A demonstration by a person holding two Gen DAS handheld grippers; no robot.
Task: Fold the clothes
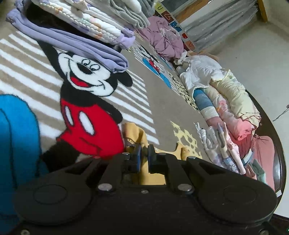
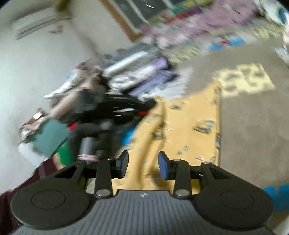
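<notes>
Yellow garment [image 2: 182, 126] lies spread flat on the patterned rug [image 2: 249, 126], filling the centre of the blurred right wrist view; in the left wrist view a bunched part of it sits at lower centre, just right of the rug's cartoon mouse figure. Left gripper [image 1: 143, 151] stands at lower centre of its view with the jaws drawn together on a fold of the yellow cloth, which rises between the pads. Right gripper [image 2: 143, 163] stands at lower centre of its view above the spread cloth, jaws partly apart, nothing between them; the blue pads [image 2: 163, 166] are clear of the fabric. Folded lavender clothing [image 1: 75, 43] lies at upper left of the left wrist view under a stack of quilted and grey pieces [image 1: 101, 16]. Rolled and crumpled garments [image 1: 225, 108] run in a row down the right side of that view along the rug's edge. Smeared stacks of folded clothing [image 2: 137, 76] show at centre left of the right wrist view.
</notes>
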